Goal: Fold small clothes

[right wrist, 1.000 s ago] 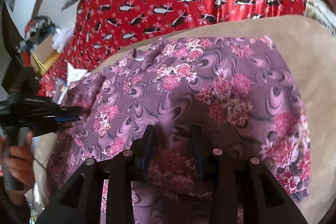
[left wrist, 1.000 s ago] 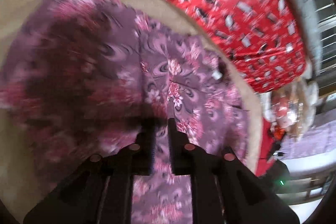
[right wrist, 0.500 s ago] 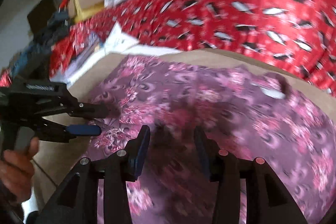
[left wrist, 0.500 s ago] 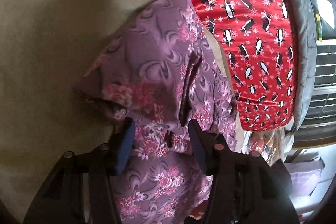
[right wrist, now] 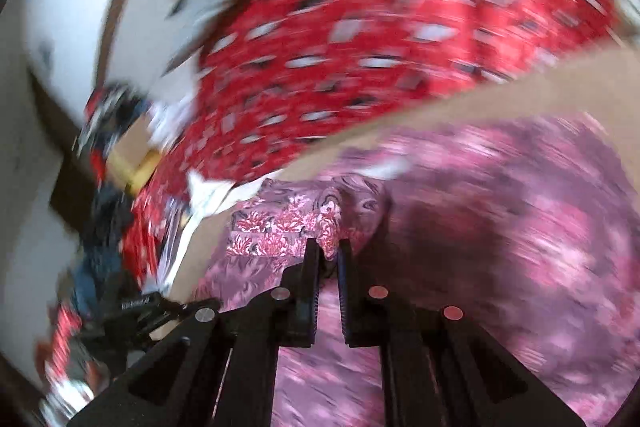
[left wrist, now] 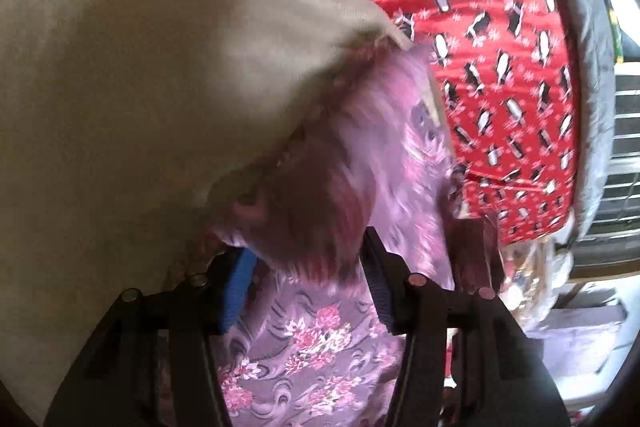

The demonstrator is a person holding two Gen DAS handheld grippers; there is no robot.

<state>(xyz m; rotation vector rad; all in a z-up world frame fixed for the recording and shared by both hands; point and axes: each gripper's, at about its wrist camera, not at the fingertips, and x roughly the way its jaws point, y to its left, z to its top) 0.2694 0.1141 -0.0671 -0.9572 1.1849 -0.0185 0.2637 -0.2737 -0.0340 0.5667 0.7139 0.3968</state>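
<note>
One purple floral garment (left wrist: 352, 163), one red penguin-print blanket (left wrist: 500, 47), two tools.

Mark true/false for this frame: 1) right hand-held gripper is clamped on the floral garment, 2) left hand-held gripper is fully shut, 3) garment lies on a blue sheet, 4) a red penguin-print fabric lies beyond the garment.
1) True: the right hand-held gripper pinches a fold of the purple floral garment.
2) False: the left hand-held gripper stands open, garment cloth between its fingers.
3) False: it lies on a beige surface.
4) True: the red penguin-print fabric sits behind it.
</note>
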